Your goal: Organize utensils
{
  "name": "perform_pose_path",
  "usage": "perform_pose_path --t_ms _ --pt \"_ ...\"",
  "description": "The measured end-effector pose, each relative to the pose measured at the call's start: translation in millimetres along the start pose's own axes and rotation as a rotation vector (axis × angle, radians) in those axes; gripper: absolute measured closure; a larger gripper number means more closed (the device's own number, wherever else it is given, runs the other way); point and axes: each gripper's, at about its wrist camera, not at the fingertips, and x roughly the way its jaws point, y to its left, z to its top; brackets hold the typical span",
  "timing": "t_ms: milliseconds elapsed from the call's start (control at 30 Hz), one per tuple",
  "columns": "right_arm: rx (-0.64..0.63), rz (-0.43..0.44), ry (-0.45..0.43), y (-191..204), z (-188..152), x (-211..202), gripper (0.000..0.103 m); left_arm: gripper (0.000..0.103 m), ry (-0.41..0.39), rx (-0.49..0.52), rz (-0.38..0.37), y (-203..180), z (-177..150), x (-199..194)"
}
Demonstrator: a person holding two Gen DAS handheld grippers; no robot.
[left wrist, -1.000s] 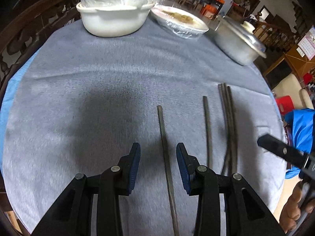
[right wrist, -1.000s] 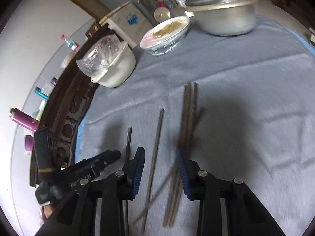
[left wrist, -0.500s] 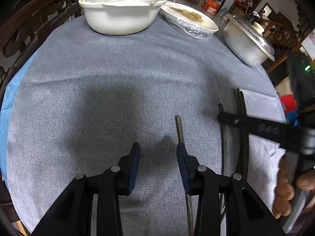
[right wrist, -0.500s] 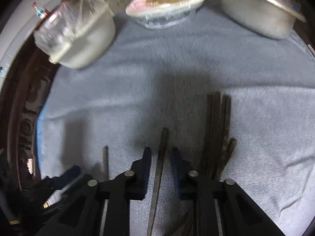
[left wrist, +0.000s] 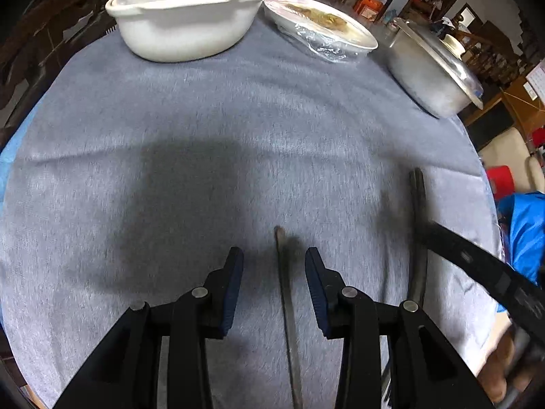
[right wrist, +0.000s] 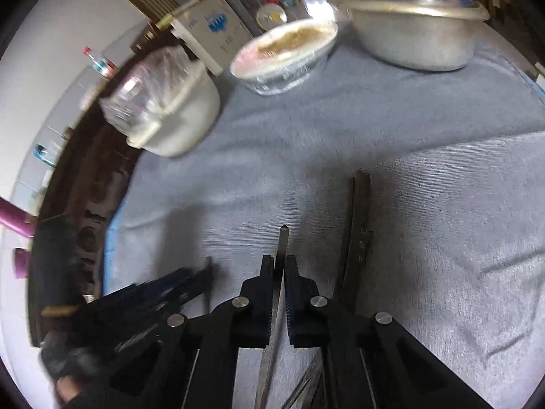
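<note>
Right jaws pinch one chopstick; left jaws spread over another.

Nearest, right gripper (right wrist: 279, 274): jaws pressed together on a single chopstick (right wrist: 282, 242), its tip poking out just past the pads, long axis running straight along the gripper's line toward the far edge of the desk (right wrist: 425, 143). Just right of it lies the chopstick bundle (right wrist: 361, 218), parallel, on the grey cloth. Left gripper (left wrist: 274, 281): jaws spread, not touching; a loose chopstick (left wrist: 284, 289) lies between them, lengthwise, slightly nearer the right pad. Judgement: left hand is better placed for that one. Far edge: white casserole (left wrist: 184, 27), wrapped dish (left wrist: 323, 30), lidded metal pot (left wrist: 432, 71).
</note>
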Motion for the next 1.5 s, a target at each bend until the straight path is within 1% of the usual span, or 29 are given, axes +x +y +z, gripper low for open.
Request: perform_pose_path --t_ms 33,67,100,133,233,267,367,433,600,633,667,700,767,867,900,1000,1100,1233,1500 --pt "0.005 0.024 -0.017 -0.1 -2.0 -8.9 0.096 0.068 -0.002 -0.006 0.005 -0.1 0.3 0.0" --pt "0.006 0.041 -0.035 1.9 -3.2 -16.8 0.096 0.074 -0.004 -0.008 0.015 -1.7 1.0 0.7" --pt "0.005 0.058 -0.052 1.6 -4.9 -23.1 0.096 0.094 -0.001 -0.004 0.023 -3.1 0.6 1.5" --pt "0.005 0.079 -0.074 2.1 -7.2 -30.1 0.096 0.098 0.006 -0.002 0.027 -4.5 -0.4 3.0" --pt "-0.003 0.108 -0.124 6.3 -15.7 -54.4 0.096 0.098 -0.012 -0.008 0.035 -5.9 -4.2 0.2" --pt "-0.011 0.116 -0.143 8.8 -19.0 -62.8 0.096 0.098 -0.032 -0.015 0.033 -6.1 -6.7 -4.3" --pt "-0.025 0.131 -0.189 10.9 -27.9 -82.2 0.096 0.098 -0.083 -0.018 0.013 -5.7 -16.9 -27.9" --pt "-0.035 0.142 -0.225 13.4 -35.8 -99.2 0.096 0.098 -0.137 -0.006 0.012 -9.1 -24.8 -52.1" --pt "-0.086 0.137 -0.353 25.8 -64.3 -146.4 0.096 0.098 -0.31 0.032 -0.009 -22.0 -49.9 -123.3" --pt "-0.096 0.137 -0.377 29.3 -70.7 -155.1 0.096 0.098 -0.359 0.044 -0.007 -25.6 -60.4 -141.3" --pt "-0.107 0.133 -0.401 32.7 -77.6 -163.6 0.096 0.098 -0.388 0.051 -0.007 -27.8 -64.7 -150.7" --pt "-0.126 0.121 -0.438 38.5 -87.9 -174.7 0.096 0.098 -0.44 0.059 -0.009 -30.9 -77.9 -168.5" --pt "-0.156 0.098 -0.493 47.9 -103.5 -190.5 0.096 0.098 -0.506 0.067 -0.012 -34.3 -94.1 -188.4" --pt "-0.201 0.068 -0.567 63.0 -126.7 -209.0 0.096 0.098 -0.626 0.082 0.012 -42.6 -127.4 -217.0" --pt "-0.216 0.059 -0.587 68.3 -134.0 -214.4 0.096 0.098 -0.649 0.08 0.012 -44.3 -134.7 -220.9" --pt "-0.261 0.031 -0.647 84.4 -154.2 -228.5 0.096 0.098 -0.703 0.062 -0.004 -47.5 -157.9 -236.3" --pt "-0.275 0.028 -0.671 92.4 -166.7 -239.4 0.096 0.098 -0.735 0.057 -0.01 -48.0 -171.6 -246.7" --pt "-0.28 0.034 -0.697 98.2 -178.4 -256.9 0.096 0.098 -0.78 0.062 -0.014 -51.7 -183.8 -266.7" --pt "-0.304 0.05 -0.774 110.0 -200.4 -301.0 0.096 0.098 -0.858 0.069 -0.063 -61.4 -203.7 -310.9"
